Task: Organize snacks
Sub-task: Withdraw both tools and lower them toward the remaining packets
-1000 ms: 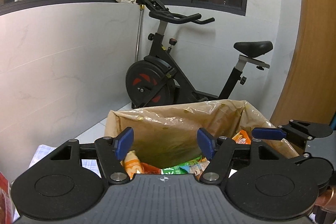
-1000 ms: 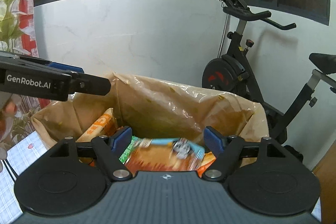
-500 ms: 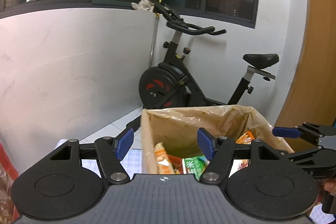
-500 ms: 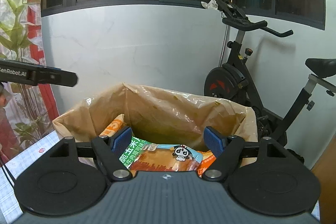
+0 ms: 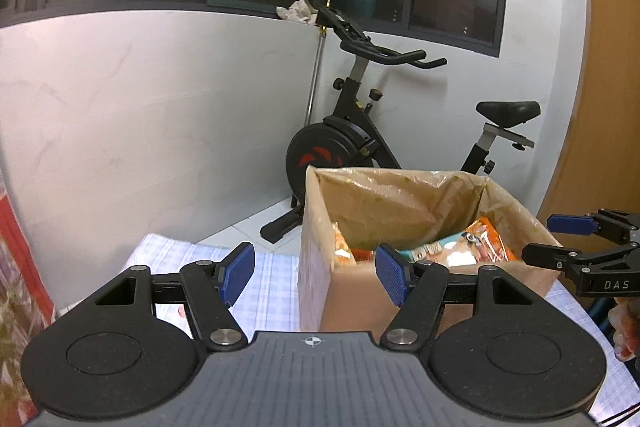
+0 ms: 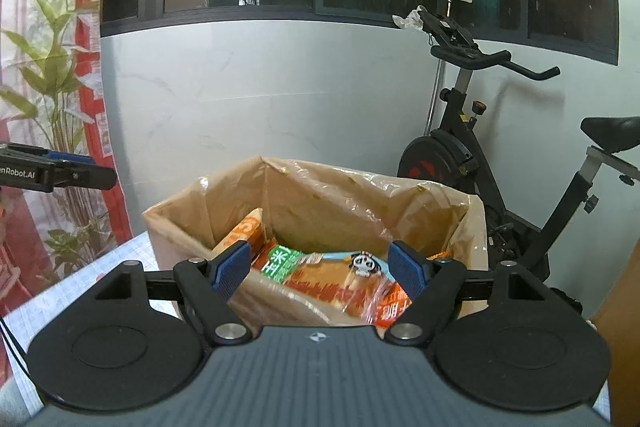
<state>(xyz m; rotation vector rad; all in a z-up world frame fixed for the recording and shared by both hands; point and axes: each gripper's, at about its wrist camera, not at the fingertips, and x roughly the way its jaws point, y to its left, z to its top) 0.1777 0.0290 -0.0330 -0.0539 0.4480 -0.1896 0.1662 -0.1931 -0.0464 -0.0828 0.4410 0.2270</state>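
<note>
Right wrist view looks down into the cardboard box (image 6: pixel 192 227), which stands on the desk (image 6: pixel 80 283) lined with crinkled clear plastic and holds the snack packets (image 6: pixel 320 279). Both the right gripper (image 6: pixel 320 269) and the left gripper (image 5: pixel 314 273) have their jaws spread fairly wide with nothing between the pads.

Risks, as I judge them: the loose plastic liner rises above the box rim, so a jaw reaching in could snag it and drag the light box across the desk. The packets lie overlapped, so a pinch on one may lift or spill its neighbour. The left gripper sits off the box's near left corner, and a careless swing could knock that corner.

Inside the box, a glossy orange-brown packet with a small cartoon figure lies flat on top; a green-labelled one shows beside it, and an orange packet leans upright against the left wall. All look thin, slippery and easily crushed.
</note>
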